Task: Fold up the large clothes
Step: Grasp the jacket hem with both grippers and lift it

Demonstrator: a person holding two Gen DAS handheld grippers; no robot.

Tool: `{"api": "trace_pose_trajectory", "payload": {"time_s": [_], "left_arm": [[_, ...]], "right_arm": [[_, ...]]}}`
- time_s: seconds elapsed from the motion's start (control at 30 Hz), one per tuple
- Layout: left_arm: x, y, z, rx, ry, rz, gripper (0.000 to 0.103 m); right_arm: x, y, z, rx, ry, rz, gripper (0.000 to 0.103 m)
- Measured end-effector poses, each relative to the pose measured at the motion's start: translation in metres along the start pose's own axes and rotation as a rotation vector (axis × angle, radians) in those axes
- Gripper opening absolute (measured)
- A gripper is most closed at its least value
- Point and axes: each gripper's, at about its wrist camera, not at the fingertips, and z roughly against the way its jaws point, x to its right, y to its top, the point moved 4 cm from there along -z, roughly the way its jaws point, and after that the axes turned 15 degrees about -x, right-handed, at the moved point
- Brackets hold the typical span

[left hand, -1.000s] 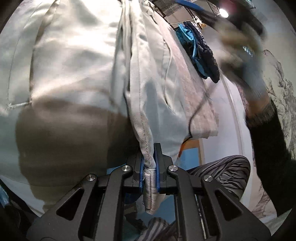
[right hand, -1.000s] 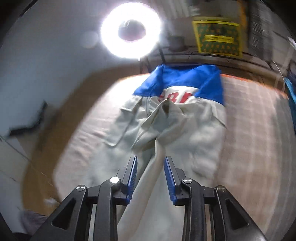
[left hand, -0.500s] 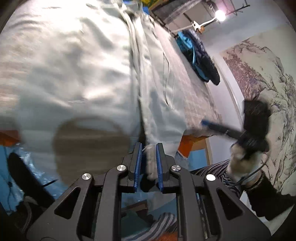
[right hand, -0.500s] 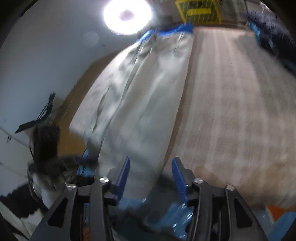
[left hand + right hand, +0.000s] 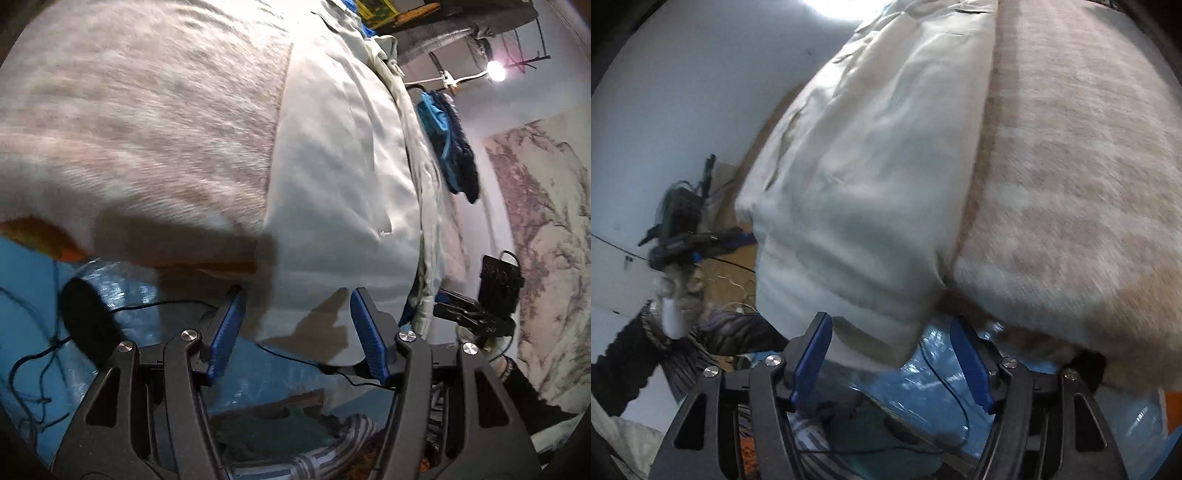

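Bed (image 5: 129, 122) carries the work; its pinkish blanket gives me a flat bed for folding. Pale trousers (image 5: 332, 177) lie lengthwise on it, cuff end drooping over the near edge, I judge so both ends stay within reach. My left gripper (image 5: 295, 332) has just been opening; fingers wide, cloth between, not pinched. Right gripper (image 5: 890, 362) likewise just opened, wide, hem between, loose. No writing legible anywhere.
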Motion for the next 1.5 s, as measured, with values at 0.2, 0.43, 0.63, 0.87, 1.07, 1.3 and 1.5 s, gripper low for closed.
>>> {"api": "trace_pose_trajectory", "payload": {"time_s": [0.2,0.43,0.63,0.87,1.07,1.3,1.5], "left_arm": [[-0.013,0.017,-0.002,0.023,-0.063,0.005,0.064],[-0.006,0.019,-0.022,0.001,-0.131,-0.054,0.065],[0.013,0.004,-0.009,-0.033,-0.156,-0.083,0.052],[0.019,0.011,-0.025,-0.042,-0.046,-0.14,0.057],[0.01,0.026,-0.044,-0.07,-0.091,-0.126,0.071],[0.031,0.012,-0.049,-0.128,-0.099,-0.189,0.059],[0.059,-0.004,-0.013,-0.09,-0.167,-0.174,0.033]], "right_arm": [[-0.003,0.018,-0.004,0.015,0.056,0.042,0.068],[0.003,0.026,-0.012,0.003,0.126,0.034,0.046],[-0.01,0.018,0.019,-0.003,0.15,0.054,0.028],[-0.001,0.02,0.014,-0.065,0.026,0.106,0.046],[0.004,0.024,0.003,-0.073,0.033,0.124,0.055],[-0.003,0.028,-0.003,-0.107,0.094,0.147,0.036],[-0.021,0.023,0.029,-0.049,0.225,0.126,0.026]]}}
